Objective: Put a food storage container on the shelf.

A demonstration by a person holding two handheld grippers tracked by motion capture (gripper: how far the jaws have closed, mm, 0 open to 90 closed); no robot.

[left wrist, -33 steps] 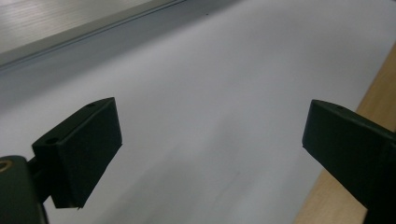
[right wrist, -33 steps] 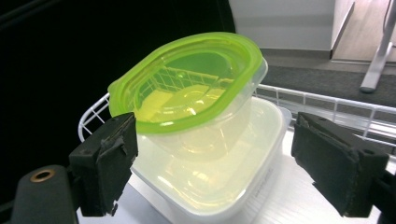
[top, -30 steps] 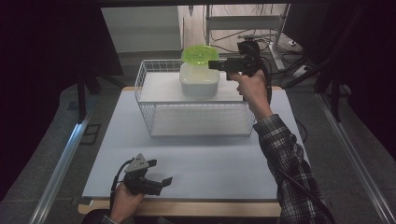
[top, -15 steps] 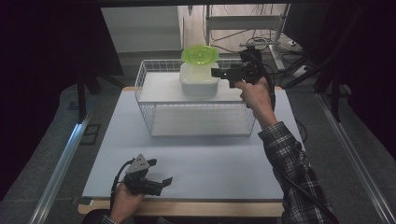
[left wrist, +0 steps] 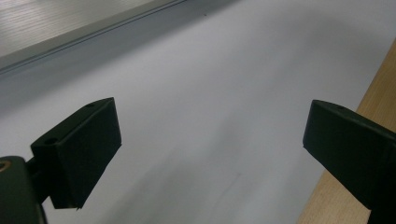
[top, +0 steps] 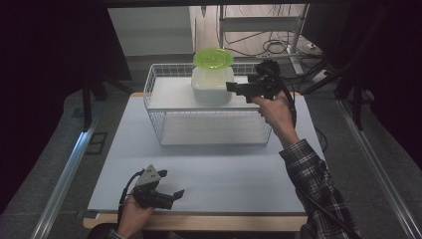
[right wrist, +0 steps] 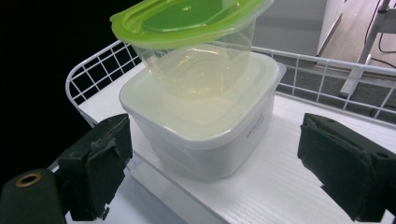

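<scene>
here the right gripper (top: pixel 234 88) is held level beside the white box (top: pixel 211 85), jaws wide open, empty; the left gripper (top: pixel 174 195) rests low on the worktop (top: pixel 224 169), jaws open too.

A lab: dark curtains (top: pixel 59 74), floor cables (top: pixel 278 47), aluminium-framed test table (top: pixel 64 174).

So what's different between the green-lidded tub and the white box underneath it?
The green-lidded tub has clear walls and a bright green lid, while the white box is milky white, lid included. The tub looks round and narrower; the box is squarish and wider. The tub sits tilted on top, while the box rests flat on the white shelf in the wire basket. Both are lidded plastic containers.
</scene>
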